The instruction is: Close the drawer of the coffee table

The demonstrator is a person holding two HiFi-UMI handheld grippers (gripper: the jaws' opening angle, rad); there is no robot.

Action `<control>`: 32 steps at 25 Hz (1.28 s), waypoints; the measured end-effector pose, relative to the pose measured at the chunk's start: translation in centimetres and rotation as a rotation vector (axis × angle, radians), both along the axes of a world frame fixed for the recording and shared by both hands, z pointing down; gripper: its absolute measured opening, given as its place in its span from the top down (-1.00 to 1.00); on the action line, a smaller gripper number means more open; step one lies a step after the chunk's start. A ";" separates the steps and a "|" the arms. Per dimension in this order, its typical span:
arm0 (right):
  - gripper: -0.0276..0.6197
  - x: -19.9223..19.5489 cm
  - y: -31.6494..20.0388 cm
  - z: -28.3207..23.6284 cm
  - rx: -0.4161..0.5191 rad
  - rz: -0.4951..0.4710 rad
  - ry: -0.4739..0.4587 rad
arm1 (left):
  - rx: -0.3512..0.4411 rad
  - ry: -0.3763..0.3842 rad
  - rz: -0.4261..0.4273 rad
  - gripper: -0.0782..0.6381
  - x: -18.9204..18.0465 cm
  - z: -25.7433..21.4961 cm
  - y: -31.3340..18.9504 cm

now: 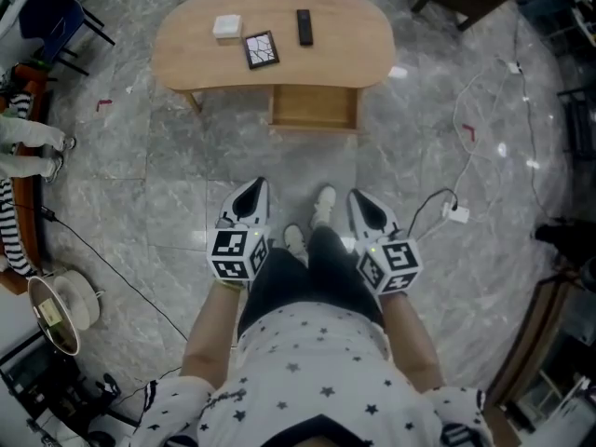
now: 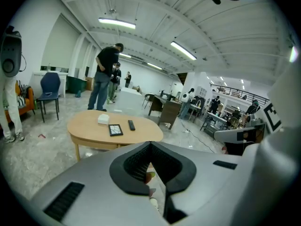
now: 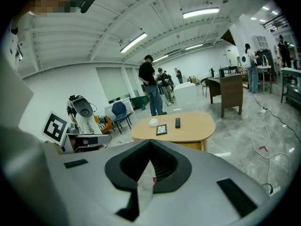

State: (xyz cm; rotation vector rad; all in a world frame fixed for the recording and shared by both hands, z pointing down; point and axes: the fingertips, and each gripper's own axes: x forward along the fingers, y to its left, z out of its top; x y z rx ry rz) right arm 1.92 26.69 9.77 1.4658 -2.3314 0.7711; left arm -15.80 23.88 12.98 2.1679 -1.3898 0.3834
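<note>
The oval wooden coffee table (image 1: 186, 49) stands ahead of me, and its drawer (image 1: 314, 108) is pulled out toward me under the front edge. Both grippers hang in the air well short of it, above the floor by my feet. My left gripper (image 1: 251, 194) and right gripper (image 1: 366, 205) are both shut with nothing in them. The left gripper view shows the table (image 2: 89, 126) beyond the left gripper (image 2: 150, 144). In the right gripper view the table (image 3: 193, 126) lies past the right gripper (image 3: 150, 142).
On the tabletop lie a white box (image 1: 226, 26), a black framed tile (image 1: 261, 49) and a remote (image 1: 304, 26). Cables and a power strip (image 1: 456, 214) lie on the floor at right. A blue chair (image 1: 51, 17) stands far left. People (image 2: 106, 76) stand beyond the table.
</note>
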 end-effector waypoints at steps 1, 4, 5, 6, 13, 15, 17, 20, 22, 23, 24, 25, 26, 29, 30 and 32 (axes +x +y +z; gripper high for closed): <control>0.90 0.3 -0.5 0.5 -0.004 -0.006 0.004 | -0.008 0.002 -0.007 0.76 0.0 0.5 -0.4; 0.90 1.3 -2.2 1.8 -0.011 -0.023 0.026 | -0.028 0.002 -0.018 0.76 0.4 2.2 -1.5; 0.90 1.7 -2.8 2.3 -0.014 -0.027 0.034 | -0.035 0.000 -0.019 0.76 0.6 2.8 -1.9; 0.90 2.2 -3.3 2.9 -0.018 -0.030 0.041 | -0.041 -0.004 -0.020 0.76 0.8 3.4 -2.3; 0.90 5.4 -6.9 7.8 -0.072 -0.052 0.084 | -0.062 -0.020 -0.047 0.76 2.0 7.3 -5.7; 0.90 6.1 -7.5 9.5 -0.092 -0.067 0.095 | -0.063 -0.021 -0.053 0.76 2.3 8.4 -6.6; 0.90 6.7 -8.1 11.1 -0.108 -0.079 0.104 | -0.072 -0.017 -0.059 0.76 2.7 9.7 -7.3; 0.90 7.4 -9.1 13.4 -0.122 -0.084 0.115 | -0.095 -0.018 -0.067 0.76 2.9 11.9 -8.1; 0.90 8.0 -9.7 15.2 -0.124 -0.080 0.129 | -0.107 -0.020 -0.072 0.76 3.1 13.6 -8.6; 0.90 8.3 -10.1 16.1 -0.124 -0.078 0.136 | -0.112 -0.021 -0.074 0.76 3.1 14.5 -8.9; 0.90 8.6 -10.4 17.0 -0.125 -0.075 0.142 | -0.117 -0.022 -0.074 0.76 3.2 15.4 -9.1; 0.90 8.9 -10.8 17.9 -0.128 -0.072 0.146 | -0.122 -0.025 -0.074 0.76 3.1 16.3 -9.5; 0.90 9.3 -11.2 18.8 -0.133 -0.067 0.150 | -0.127 -0.029 -0.074 0.76 3.1 17.1 -9.8; 0.90 10.5 -12.3 21.5 -0.152 -0.057 0.166 | -0.140 -0.044 -0.070 0.76 3.0 19.6 -10.8; 0.89 10.9 -12.6 22.4 -0.160 -0.058 0.173 | -0.146 -0.046 -0.070 0.76 3.0 20.4 -11.1; 0.89 11.6 -13.1 24.3 -0.177 -0.060 0.194 | -0.156 -0.043 -0.076 0.76 2.8 21.9 -11.6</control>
